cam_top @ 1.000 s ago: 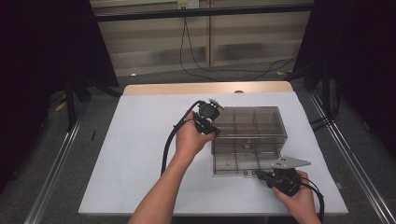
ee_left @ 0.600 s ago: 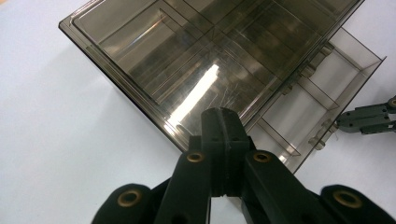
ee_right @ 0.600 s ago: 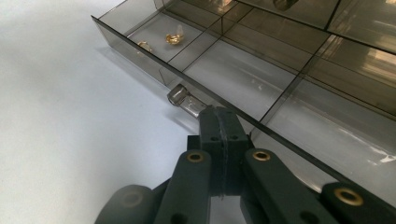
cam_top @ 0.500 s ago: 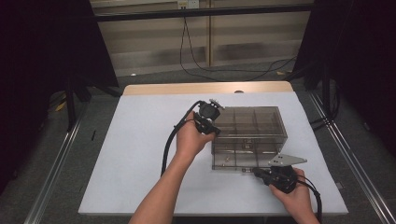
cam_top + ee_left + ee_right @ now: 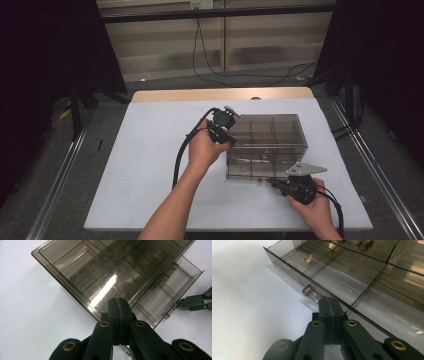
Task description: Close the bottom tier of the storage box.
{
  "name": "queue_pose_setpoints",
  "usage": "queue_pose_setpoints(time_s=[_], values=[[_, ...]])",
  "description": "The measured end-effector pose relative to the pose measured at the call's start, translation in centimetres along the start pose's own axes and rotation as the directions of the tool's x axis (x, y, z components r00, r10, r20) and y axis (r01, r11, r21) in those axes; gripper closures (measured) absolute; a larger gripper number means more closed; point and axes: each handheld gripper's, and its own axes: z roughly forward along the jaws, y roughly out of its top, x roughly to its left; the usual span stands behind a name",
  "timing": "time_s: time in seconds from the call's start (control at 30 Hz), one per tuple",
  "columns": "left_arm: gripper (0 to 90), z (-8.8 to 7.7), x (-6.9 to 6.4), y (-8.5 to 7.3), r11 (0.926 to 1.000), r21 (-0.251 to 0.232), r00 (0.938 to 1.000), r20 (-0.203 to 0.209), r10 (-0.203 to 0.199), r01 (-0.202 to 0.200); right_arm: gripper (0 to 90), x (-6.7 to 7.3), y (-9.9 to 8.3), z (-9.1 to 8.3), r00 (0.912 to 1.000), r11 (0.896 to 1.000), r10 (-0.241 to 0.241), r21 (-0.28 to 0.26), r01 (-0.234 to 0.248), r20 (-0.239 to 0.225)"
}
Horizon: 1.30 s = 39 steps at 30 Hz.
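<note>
Where dark walls close, white table (image 5: 150,165)

Drawer (image 5: 342,282) cut off; brass bits (image 5: 306,260) unclear.

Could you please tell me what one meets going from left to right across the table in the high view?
Bare white table → left tool's cable → left hand → smoky plastic drawer box → grey plate on the right tool.

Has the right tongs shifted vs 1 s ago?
Yes. In the high view the right tongs have slid a little away from the organizer box's front, toward the near table edge, drawing the bottom drawer out.
</note>
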Motion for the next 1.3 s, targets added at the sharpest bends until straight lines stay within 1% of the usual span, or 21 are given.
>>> queue_pose_setpoints(time_s=[0.27,0.47,0.63,0.73,0.8,0.83,0.9,0.93,1.1,1.17,1.3], values=[[90.0,0.0,0.0,0.0,1.0000,0.001,1.0000,0.001,0.000,0.000,90.0,-0.1,0.2,0.2,0.9999,1.000,-0.004,-0.001,0.004,0.011],[90.0,0.0,0.0,0.0,1.0000,0.001,1.0000,0.000,0.001,-0.001,90.0,-0.2,0.4,0.3,0.9999,1.000,0.001,-0.001,-0.001,0.017],[90.0,0.1,-0.1,0.0,0.9999,-0.011,0.9999,0.009,-0.006,0.006,90.0,-0.3,0.5,0.5,0.9998,1.000,0.007,-0.004,-0.006,0.020],[90.0,0.3,-0.3,0.2,0.9999,-0.011,1.0000,0.007,0.005,-0.005,90.0,-0.4,0.6,0.5,0.9997,1.000,0.007,-0.007,-0.007,0.023],[90.0,0.3,-0.3,0.2,0.9999,-0.013,0.9999,0.014,-0.006,0.006,90.0,-0.5,0.6,0.5,0.9997,1.000,0.008,-0.007,-0.008,0.022],[90.0,0.3,-0.2,0.2,0.9999,-0.012,0.9999,0.017,-0.003,0.003,90.0,-0.5,0.7,0.5,0.9997,1.000,0.009,-0.006,-0.009,0.022],[90.0,0.3,-0.2,0.2,0.9999,-0.013,0.9998,0.019,-0.009,0.009,90.0,-0.5,0.7,0.6,0.9997,1.000,0.008,-0.004,-0.008,0.022],[90.0,0.3,-0.1,0.2,0.9999,-0.011,0.9998,0.018,-0.002,0.002,90.0,-0.6,0.7,0.6,0.9998,1.000,0.006,-0.005,-0.006,0.021],[90.0,0.3,-0.2,0.2,0.9999,-0.012,0.9998,0.017,-0.002,0.003,90.0,-0.7,0.9,0.7,0.9996,1.000,0.003,-0.004,-0.003,0.029],[90.0,0.3,-0.2,0.2,0.9999,-0.011,0.9998,0.017,-0.006,0.006,90.0,-0.6,1.0,0.7,0.9995,1.000,0.011,-0.009,-0.011,0.030],[90.0,0.3,-0.2,0.2,0.9999,-0.010,0.9998,0.018,-0.007,0.007,90.0,-0.7,1.1,0.7,0.9995,1.000,0.011,-0.012,-0.011,0.028]])
